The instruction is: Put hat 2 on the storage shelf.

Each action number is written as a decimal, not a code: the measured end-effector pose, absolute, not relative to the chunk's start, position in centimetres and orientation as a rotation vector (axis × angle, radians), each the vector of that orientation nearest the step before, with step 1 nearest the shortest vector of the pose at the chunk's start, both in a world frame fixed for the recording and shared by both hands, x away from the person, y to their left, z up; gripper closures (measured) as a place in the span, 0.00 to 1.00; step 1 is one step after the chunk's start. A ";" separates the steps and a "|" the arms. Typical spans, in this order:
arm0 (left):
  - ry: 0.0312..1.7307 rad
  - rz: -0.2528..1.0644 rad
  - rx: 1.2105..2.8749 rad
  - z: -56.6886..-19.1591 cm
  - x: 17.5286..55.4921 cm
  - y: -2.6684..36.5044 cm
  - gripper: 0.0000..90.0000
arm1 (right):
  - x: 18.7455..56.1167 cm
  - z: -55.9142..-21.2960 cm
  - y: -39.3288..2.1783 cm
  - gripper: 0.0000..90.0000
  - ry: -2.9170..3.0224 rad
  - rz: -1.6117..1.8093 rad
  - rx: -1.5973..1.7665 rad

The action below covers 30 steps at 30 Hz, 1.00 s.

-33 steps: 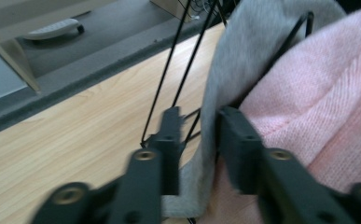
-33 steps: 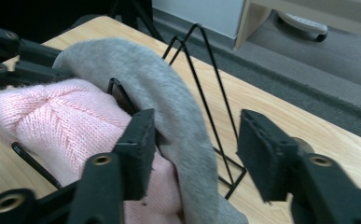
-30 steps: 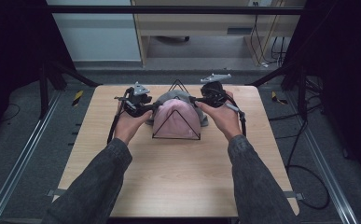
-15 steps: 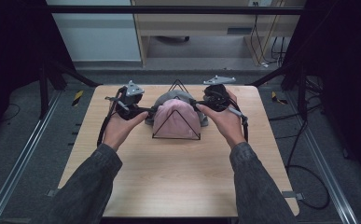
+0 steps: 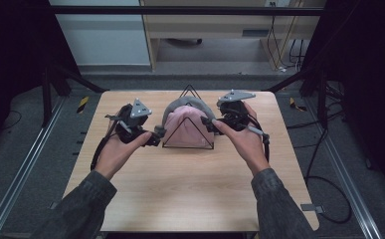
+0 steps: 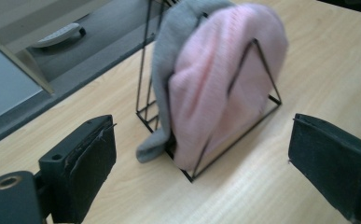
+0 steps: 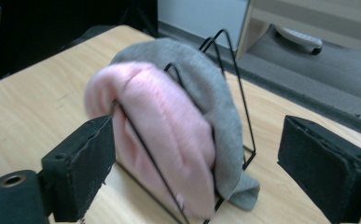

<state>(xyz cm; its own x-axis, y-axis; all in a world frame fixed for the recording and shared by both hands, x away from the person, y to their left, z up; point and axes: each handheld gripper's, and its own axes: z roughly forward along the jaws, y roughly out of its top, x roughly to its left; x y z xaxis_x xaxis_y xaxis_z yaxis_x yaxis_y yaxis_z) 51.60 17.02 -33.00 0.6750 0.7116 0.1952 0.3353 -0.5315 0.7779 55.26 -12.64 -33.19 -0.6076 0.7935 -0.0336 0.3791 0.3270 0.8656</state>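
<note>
A black wire rack (image 5: 188, 144) stands at the middle back of the wooden table (image 5: 190, 194). It holds a pink knit hat (image 5: 187, 127) in front and a grey knit hat (image 5: 176, 105) behind it. My left gripper (image 5: 156, 136) sits just left of the rack, and its jaws have just been opening. In the left gripper view the left gripper (image 6: 201, 149) is wide open and empty, with the pink hat (image 6: 225, 79) ahead. My right gripper (image 5: 208, 122) is by the rack's right side and has also just been opening. In its own view the right gripper (image 7: 197, 158) grips nothing, and the pink hat (image 7: 164, 126) and grey hat (image 7: 206, 74) lie beyond.
Beyond the table's far edge stands a pale wooden cabinet (image 5: 220, 22) on a grey floor. Metal rails (image 5: 26, 169) run along both sides of the table. Cables (image 5: 329, 184) lie on the floor at the right.
Both grippers have drawn outward from the hats on the rack, the left one farther to the left and nearer the person. Both pairs of jaws have opened wide.
</note>
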 end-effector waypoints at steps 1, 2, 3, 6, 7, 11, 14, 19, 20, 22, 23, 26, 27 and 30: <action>0.793 0.650 2.156 -33.2 51.3 17.0 0.07 | 55.0 -33.2 -12.7 0.11 2.148 1.212 1.022; 0.788 0.654 2.160 -33.4 51.0 17.1 0.05 | 54.8 -33.3 -12.7 0.11 2.155 1.212 1.015; 0.784 0.654 2.161 -33.6 50.7 17.2 0.05 | 54.6 -33.3 -12.7 0.10 2.165 1.206 1.004; 0.768 0.642 2.161 -34.2 50.1 17.6 0.05 | 54.0 -33.4 -12.8 0.10 2.181 1.196 0.977; 0.766 0.641 2.164 -34.4 49.9 17.6 0.05 | 53.8 -33.5 -12.9 0.10 2.183 1.197 0.974; 0.744 0.634 2.183 -35.1 49.2 17.6 0.05 | 52.8 -33.7 -12.8 0.11 2.197 1.189 0.945; 0.729 0.632 2.202 -35.6 48.7 17.6 0.04 | 52.2 -34.1 -12.9 0.11 2.206 1.180 0.935; 0.722 0.627 2.218 -36.6 48.2 17.7 0.04 | 51.6 -34.9 -13.3 0.13 2.205 1.164 0.933; 0.717 0.626 2.230 -36.8 48.2 17.8 0.04 | 51.5 -35.1 -13.4 0.14 2.208 1.159 0.935; 0.724 0.618 2.229 -37.3 48.1 18.0 0.04 | 51.2 -35.7 -13.7 0.15 2.211 1.145 0.938; 0.723 0.615 2.239 -37.5 48.1 18.1 0.04 | 51.1 -36.0 -13.9 0.15 2.213 1.139 0.939; 0.733 0.598 2.249 -38.6 48.1 18.4 0.04 | 50.7 -37.2 -14.4 0.15 2.226 1.132 0.956; 0.744 0.589 2.242 -39.0 48.0 18.5 0.04 | 50.5 -37.6 -14.6 0.15 2.230 1.131 0.959; 0.758 0.579 2.255 -40.1 48.0 18.8 0.04 | 50.1 -38.8 -15.2 0.15 2.245 1.120 0.970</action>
